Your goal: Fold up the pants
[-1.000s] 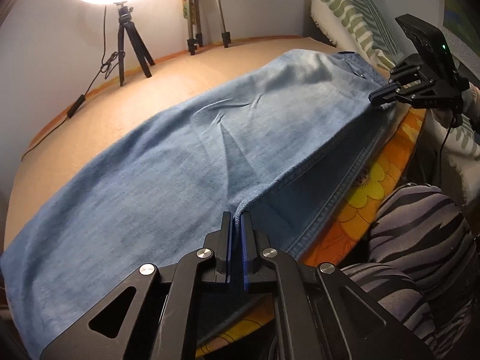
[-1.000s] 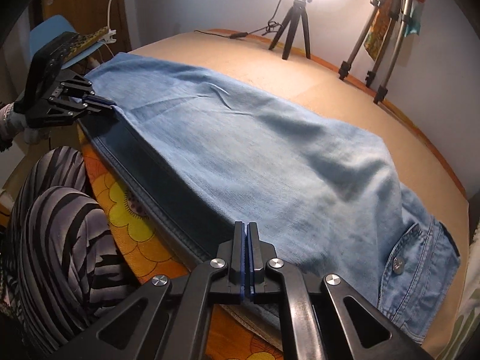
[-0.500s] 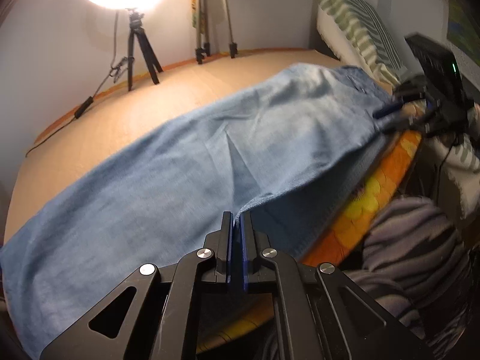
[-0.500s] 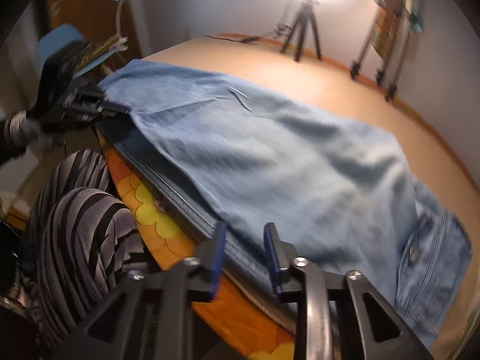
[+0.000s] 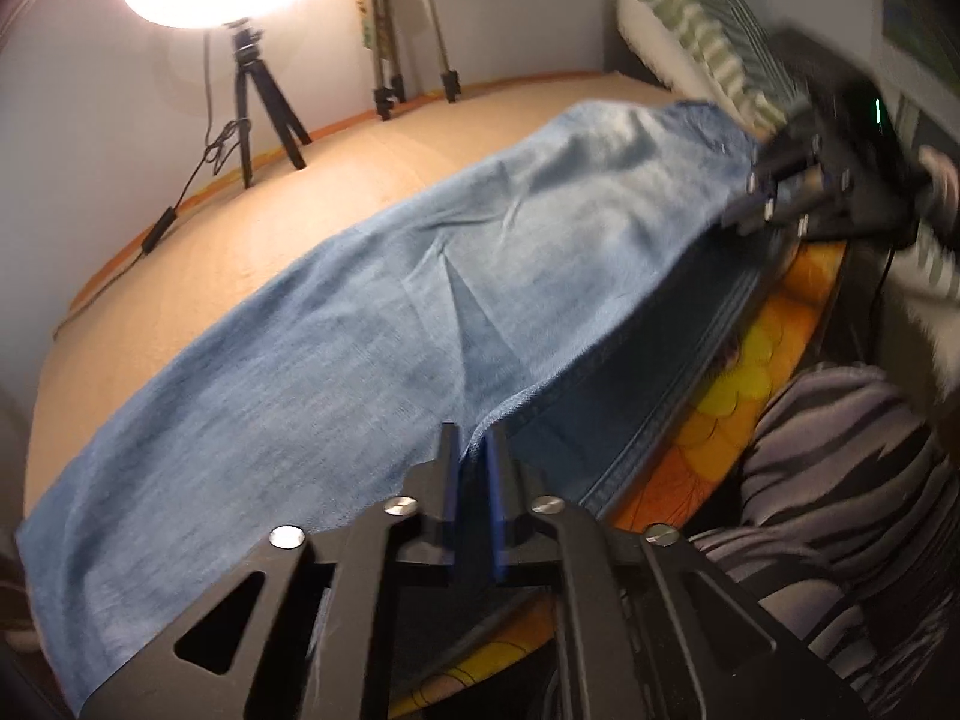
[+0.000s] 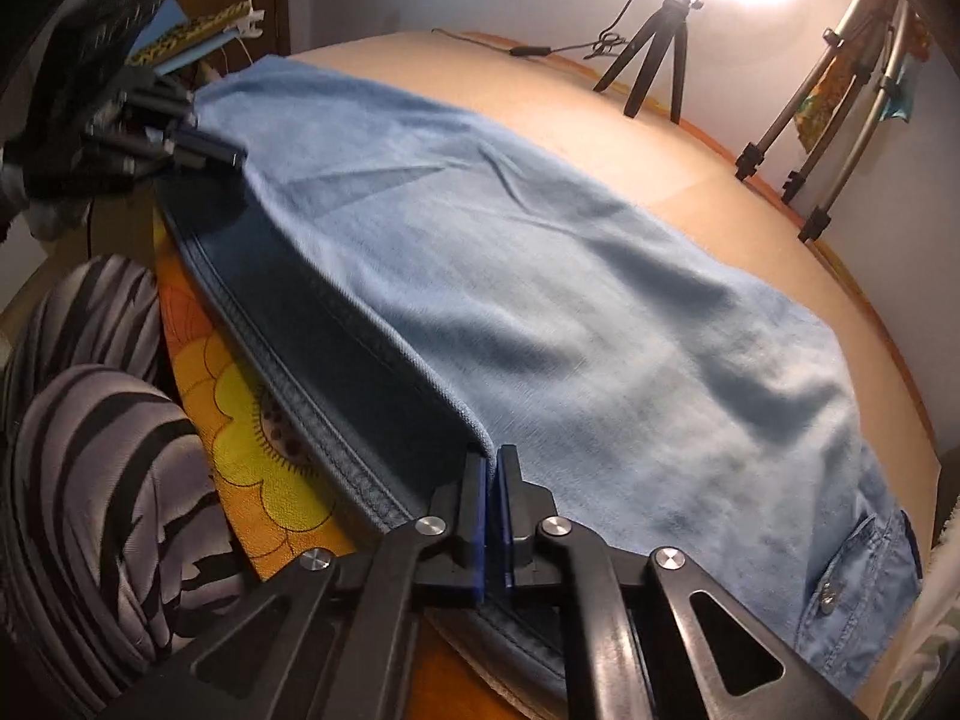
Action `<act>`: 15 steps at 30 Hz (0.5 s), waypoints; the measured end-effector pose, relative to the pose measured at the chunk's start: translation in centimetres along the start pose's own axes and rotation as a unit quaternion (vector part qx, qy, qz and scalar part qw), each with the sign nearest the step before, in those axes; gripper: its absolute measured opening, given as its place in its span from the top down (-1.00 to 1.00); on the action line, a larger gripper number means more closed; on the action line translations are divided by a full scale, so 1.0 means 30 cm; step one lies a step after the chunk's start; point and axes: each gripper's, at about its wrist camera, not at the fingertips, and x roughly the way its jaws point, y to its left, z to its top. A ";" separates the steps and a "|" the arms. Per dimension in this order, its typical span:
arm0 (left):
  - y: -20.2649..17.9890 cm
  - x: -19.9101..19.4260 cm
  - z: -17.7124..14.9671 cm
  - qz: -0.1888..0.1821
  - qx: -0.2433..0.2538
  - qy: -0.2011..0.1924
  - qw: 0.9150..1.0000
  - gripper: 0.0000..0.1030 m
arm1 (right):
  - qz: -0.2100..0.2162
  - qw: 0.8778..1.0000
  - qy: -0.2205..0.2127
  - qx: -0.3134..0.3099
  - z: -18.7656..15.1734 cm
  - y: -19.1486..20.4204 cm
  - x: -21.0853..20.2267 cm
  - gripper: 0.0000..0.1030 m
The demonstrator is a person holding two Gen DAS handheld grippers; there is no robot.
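Light blue denim pants (image 5: 420, 300) lie lengthwise across a tan table (image 5: 390, 168). My left gripper (image 5: 472, 450) is shut on the near edge of the upper layer toward the leg end and lifts it off the darker layer beneath. My right gripper (image 6: 491, 462) is shut on the same near edge toward the waist end, where a button (image 6: 828, 591) shows. Each gripper also shows in the other's view: the right one (image 5: 774, 192) and the left one (image 6: 198, 147). The pants (image 6: 540, 300) fill the right wrist view.
A ring light on a small tripod (image 5: 258, 96) and a cable stand at the table's far edge, with tripod legs (image 5: 390, 78) beside them. An orange flowered cloth (image 6: 240, 420) covers the near edge. Striped legs (image 6: 90, 450) are close in front. A pillow (image 5: 690, 30) lies at the right.
My right gripper opened half a second ago and is shut again on the pants' near edge. Both grippers have lifted that edge, exposing the darker layer below.
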 end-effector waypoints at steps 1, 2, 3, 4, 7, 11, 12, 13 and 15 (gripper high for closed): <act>-0.003 0.006 -0.001 0.001 0.003 0.003 1.000 0.75 | 0.003 1.000 -0.004 0.004 0.004 -0.011 -0.015 1.00; -0.003 0.010 -0.001 0.002 0.004 0.004 1.000 0.72 | 0.007 1.000 0.000 0.005 0.008 -0.019 -0.021 1.00; -0.002 0.016 -0.001 0.005 0.005 0.006 1.000 0.67 | 0.009 1.000 -0.004 0.008 0.013 -0.027 -0.033 1.00; 0.000 0.021 -0.002 0.011 0.005 0.007 1.000 0.65 | 0.010 1.000 -0.007 0.010 0.018 -0.033 -0.043 1.00; 0.016 0.027 -0.006 0.018 -0.001 0.012 1.000 0.61 | 0.008 1.000 -0.009 0.004 0.029 -0.028 -0.053 1.00; 0.035 0.000 -0.020 -0.012 -0.026 0.007 1.000 0.58 | 0.011 1.000 -0.011 0.012 0.027 -0.027 -0.056 1.00; 0.031 -0.008 -0.023 -0.013 -0.026 0.005 1.000 0.52 | 0.015 1.000 -0.011 0.019 0.025 -0.032 -0.056 1.00; 0.025 -0.017 -0.028 -0.016 -0.024 0.005 1.000 0.49 | 0.017 1.000 -0.012 0.023 0.024 -0.036 -0.057 1.00; 0.017 -0.016 -0.031 -0.017 -0.020 0.010 1.000 0.45 | 0.014 1.000 -0.012 0.023 0.028 -0.042 -0.055 1.00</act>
